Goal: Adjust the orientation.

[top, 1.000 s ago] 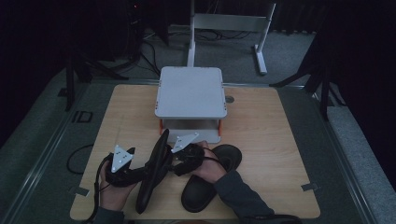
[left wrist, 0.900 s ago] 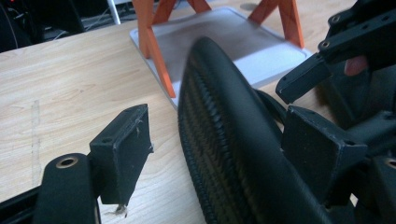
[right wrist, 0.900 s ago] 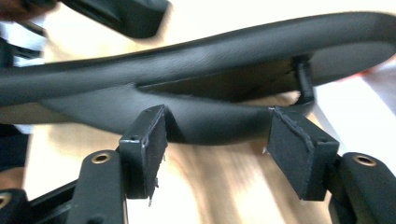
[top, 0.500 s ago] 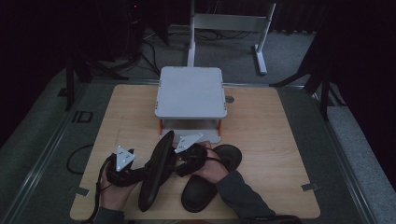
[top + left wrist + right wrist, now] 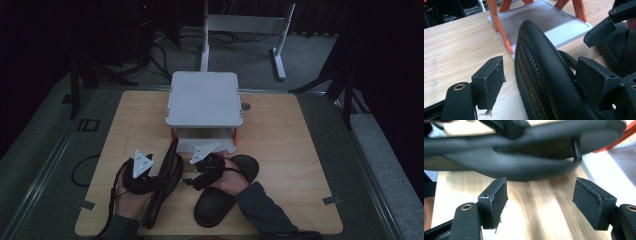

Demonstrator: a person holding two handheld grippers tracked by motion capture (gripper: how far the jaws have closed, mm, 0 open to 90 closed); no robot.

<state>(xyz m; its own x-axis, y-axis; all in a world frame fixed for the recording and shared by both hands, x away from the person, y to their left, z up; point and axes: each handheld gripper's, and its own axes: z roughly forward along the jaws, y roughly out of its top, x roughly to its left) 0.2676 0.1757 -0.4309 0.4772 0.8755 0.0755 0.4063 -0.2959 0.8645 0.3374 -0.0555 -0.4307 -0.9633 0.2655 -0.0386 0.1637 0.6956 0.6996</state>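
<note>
1. Left gripper (image 5: 150, 175) holds a black slipper (image 5: 162, 190) on its edge on the table (image 5: 300, 165); in the left gripper view the sole (image 5: 544, 75) sits between its jaws, apparently gripped.
2. Right gripper (image 5: 192, 172): jaws have just been opening, now wide with nothing between them, just beside that slipper.
3. A second slipper (image 5: 222, 202) lies flat under the right hand.
4. A grey two-tier rack (image 5: 204, 97) stands just behind.

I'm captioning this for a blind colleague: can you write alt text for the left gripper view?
A black slipper stands on edge between the left claw's two black pads, with a gap showing at the left pad. Behind it, on the wooden table, is a grey shelf with orange legs.
</note>
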